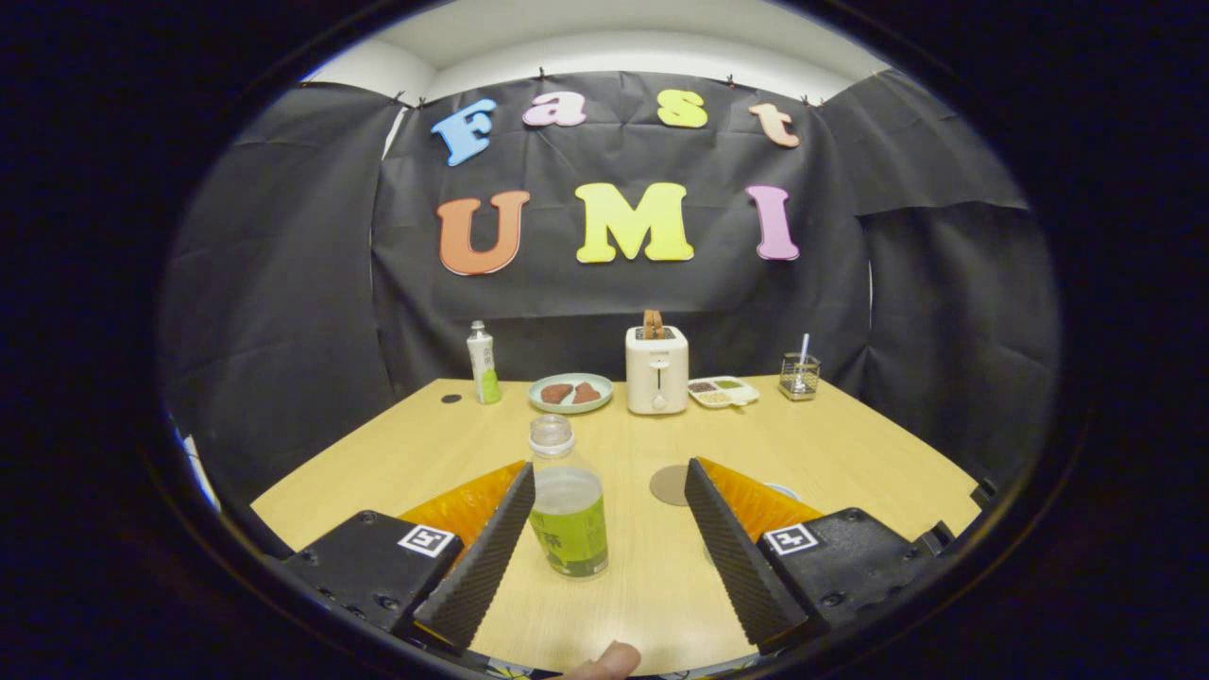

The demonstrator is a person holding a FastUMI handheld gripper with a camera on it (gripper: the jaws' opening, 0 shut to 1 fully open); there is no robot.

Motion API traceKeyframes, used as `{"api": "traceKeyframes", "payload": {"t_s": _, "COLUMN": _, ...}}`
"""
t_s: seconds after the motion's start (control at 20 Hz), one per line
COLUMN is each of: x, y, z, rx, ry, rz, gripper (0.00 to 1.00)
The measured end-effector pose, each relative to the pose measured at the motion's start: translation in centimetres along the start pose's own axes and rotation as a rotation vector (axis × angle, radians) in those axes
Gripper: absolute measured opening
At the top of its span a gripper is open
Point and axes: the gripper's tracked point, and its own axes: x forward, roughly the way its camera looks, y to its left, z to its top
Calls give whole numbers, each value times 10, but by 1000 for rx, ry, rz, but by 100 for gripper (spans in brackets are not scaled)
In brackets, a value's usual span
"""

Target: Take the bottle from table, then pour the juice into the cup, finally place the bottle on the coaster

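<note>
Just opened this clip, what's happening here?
A person is holding a handheld gripper over a wooden table. Its fingers are open, with a clear bottle with a green label standing upright between them, close to the left finger; neither finger visibly presses on it. A round coaster lies just beyond the right finger. At the table's far side stand a second bottle, a plate, a toaster and a small tray.

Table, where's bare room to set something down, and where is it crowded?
Bare wood runs across the table between the back row and the tool, and left of the near bottle. Crowded along the wall: far bottle, plate, toaster, tray, holder. The open tool straddles the near bottle.
</note>
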Motion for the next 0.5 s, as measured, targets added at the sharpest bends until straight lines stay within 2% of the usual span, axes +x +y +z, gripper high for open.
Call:
{"api": "traceKeyframes", "payload": {"t_s": 0.15, "x": 10, "y": -1, "z": -7, "rx": -8, "ry": 30, "rz": -12, "gripper": 100}}
{"api": "traceKeyframes", "payload": {"t_s": 0.5, "x": 27, "y": 8, "z": -20, "rx": -12, "ry": 71, "rz": 18, "gripper": 100}}
